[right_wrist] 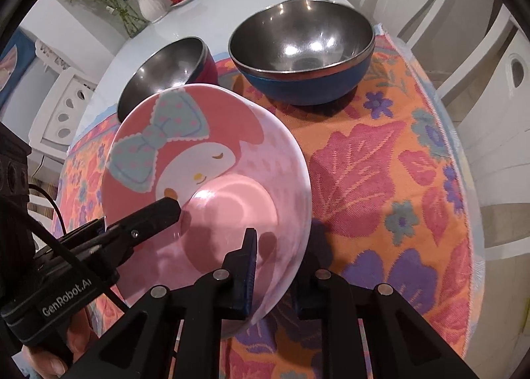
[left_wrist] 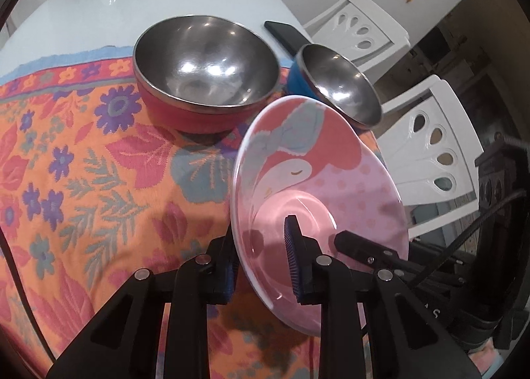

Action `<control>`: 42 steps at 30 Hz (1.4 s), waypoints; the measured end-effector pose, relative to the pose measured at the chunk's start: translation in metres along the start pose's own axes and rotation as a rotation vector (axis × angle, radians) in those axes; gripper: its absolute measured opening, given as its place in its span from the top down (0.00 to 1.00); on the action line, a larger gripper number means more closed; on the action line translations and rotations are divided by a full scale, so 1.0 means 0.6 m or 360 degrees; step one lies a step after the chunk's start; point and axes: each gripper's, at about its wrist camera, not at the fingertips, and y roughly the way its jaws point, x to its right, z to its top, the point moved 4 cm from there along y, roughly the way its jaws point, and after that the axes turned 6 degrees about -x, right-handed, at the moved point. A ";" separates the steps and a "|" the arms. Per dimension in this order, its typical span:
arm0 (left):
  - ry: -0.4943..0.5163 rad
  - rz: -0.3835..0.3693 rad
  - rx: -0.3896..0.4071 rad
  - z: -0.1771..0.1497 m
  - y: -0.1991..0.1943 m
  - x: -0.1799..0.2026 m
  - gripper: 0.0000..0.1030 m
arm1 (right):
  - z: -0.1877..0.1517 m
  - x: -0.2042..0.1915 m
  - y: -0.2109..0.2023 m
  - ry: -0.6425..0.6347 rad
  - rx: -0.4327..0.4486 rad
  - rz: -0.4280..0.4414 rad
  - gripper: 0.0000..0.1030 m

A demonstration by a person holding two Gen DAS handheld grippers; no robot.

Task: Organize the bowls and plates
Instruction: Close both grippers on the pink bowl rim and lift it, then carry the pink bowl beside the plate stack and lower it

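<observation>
Glossy pink plate (left_wrist: 318, 177), round, cartoon-printed, tilted above woven floral cloth (left_wrist: 82, 163); left gripper (left_wrist: 261, 263) and right gripper (right_wrist: 278, 266) each clamped on its rim. Two steel-lined bowls (left_wrist: 205, 67) behind.

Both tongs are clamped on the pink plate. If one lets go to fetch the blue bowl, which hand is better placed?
Right, probably. From the right tongs the blue bowl lies straight ahead over open cloth; from the left tongs it sits beyond the pink plate, partly hidden by it.
</observation>
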 end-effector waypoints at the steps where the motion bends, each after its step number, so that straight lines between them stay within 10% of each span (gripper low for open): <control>1: -0.0005 -0.0012 0.0000 -0.005 -0.005 0.003 0.79 | -0.003 0.001 -0.006 -0.0011 0.0006 -0.0002 0.84; 23: 0.0050 -0.0051 0.0116 -0.166 -0.181 0.035 0.79 | -0.137 -0.088 -0.150 -0.0443 0.0069 -0.0026 0.84; 42: -0.0145 0.0013 -0.0040 -0.288 -0.134 -0.036 0.79 | -0.235 -0.114 -0.043 -0.0527 -0.0245 0.0050 0.84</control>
